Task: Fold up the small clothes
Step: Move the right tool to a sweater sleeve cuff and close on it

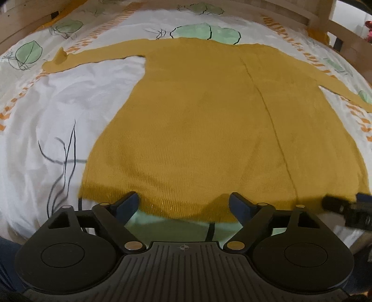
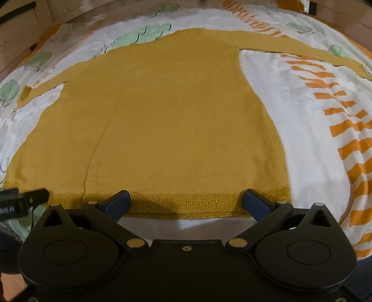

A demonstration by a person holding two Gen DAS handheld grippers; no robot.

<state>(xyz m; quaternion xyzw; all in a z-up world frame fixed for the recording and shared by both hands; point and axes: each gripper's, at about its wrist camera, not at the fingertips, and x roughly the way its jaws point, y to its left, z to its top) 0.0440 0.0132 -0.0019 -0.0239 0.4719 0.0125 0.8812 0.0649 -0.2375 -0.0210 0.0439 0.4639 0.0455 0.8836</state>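
Note:
A mustard-yellow knit sweater (image 1: 197, 120) (image 2: 176, 120) lies flat on the bed, both sleeves spread out sideways, its ribbed hem nearest me. My left gripper (image 1: 184, 199) stands open over the left part of the hem, jaws wide, nothing pinched between them. My right gripper (image 2: 187, 197) is open too, straddling the hem near the sweater's right corner. Each gripper's tip shows at the edge of the other's view, the right gripper (image 1: 341, 205) in the left wrist view and the left gripper (image 2: 25, 197) in the right wrist view.
The bed sheet (image 1: 69, 104) is white with green leaf prints and orange stripes (image 2: 344, 120). A wooden bed frame (image 1: 302, 14) runs along the far side and around the corners.

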